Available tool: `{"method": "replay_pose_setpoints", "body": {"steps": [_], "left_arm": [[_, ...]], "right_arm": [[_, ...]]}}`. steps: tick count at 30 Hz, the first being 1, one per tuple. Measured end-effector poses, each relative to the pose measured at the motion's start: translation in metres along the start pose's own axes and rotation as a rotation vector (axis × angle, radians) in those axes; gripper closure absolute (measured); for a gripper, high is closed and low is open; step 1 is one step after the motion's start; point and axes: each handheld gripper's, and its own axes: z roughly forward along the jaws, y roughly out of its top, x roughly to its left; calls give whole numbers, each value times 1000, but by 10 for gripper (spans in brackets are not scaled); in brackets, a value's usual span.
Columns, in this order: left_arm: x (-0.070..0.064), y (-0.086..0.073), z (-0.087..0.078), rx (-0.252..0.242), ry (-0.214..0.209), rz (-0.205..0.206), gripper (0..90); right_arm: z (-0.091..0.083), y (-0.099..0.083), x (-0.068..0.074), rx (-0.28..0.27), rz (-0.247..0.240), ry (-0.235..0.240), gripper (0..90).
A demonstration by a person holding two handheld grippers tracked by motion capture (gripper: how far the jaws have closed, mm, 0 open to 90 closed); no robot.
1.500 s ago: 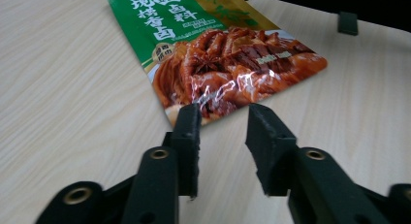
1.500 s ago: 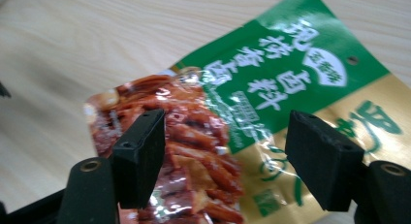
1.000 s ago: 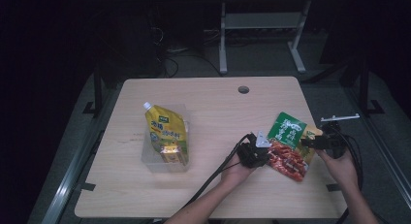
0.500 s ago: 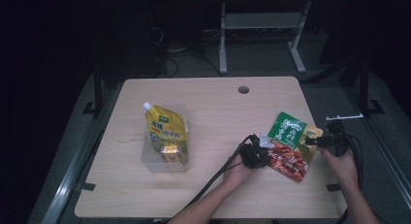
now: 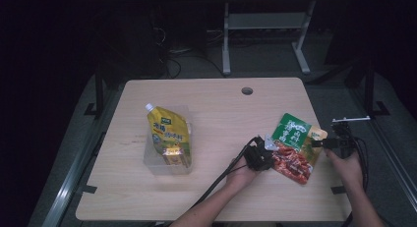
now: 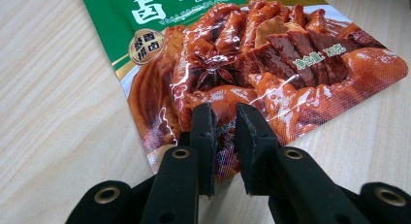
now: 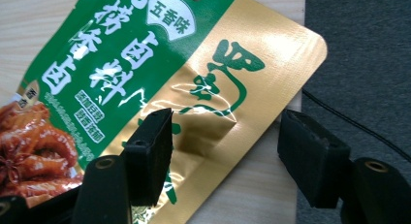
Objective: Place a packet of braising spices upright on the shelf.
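At about 9 o'clock on the bench (image 5: 211, 109), a yellow spout pouch (image 5: 168, 133) lies over a clear tub (image 5: 152, 165), just as it did a second ago, well apart from both hands.

Toward 4 o'clock, the left claw (image 5: 263, 157) is drawn nearly closed on the near edge of the sauce packet (image 5: 295, 146). In the left gripper view its jaws stand a sliver apart with the red printed film (image 6: 271, 54) between them, so it seems to be pinching that edge. It has hardly shifted.

The packet rests flat on the bench near the 3 o'clock edge, much where it was.

The change is on the right: the right claw (image 5: 322, 142) has eased a little outward toward 3 o'clock. In the right gripper view its jaws stand wide apart around the packet's gold corner (image 7: 252, 54), gripping nothing. I judge the packet is now left to the left claw alone, either released or awaiting a fresh grip.
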Motion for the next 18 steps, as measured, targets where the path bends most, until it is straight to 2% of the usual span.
{"method": "replay_pose_setpoints", "body": {"steps": [4, 6, 10, 13, 18], "left_arm": [[-1, 0, 0, 3, 3, 4, 774], [-1, 0, 0, 4, 2, 3, 774], [-1, 1, 0, 6, 0, 7, 774], [0, 1, 1, 11, -4, 10, 775], [0, 2, 1, 16, -8, 8, 776]], "right_arm": [[1, 0, 1, 1, -2, 2, 372], [0, 1, 0, -3, 15, 13, 379], [1, 0, 0, -2, 15, 35, 418], [2, 0, 1, -1, 4, 60, 464], [5, 0, 7, 17, -2, 135, 538]]}}
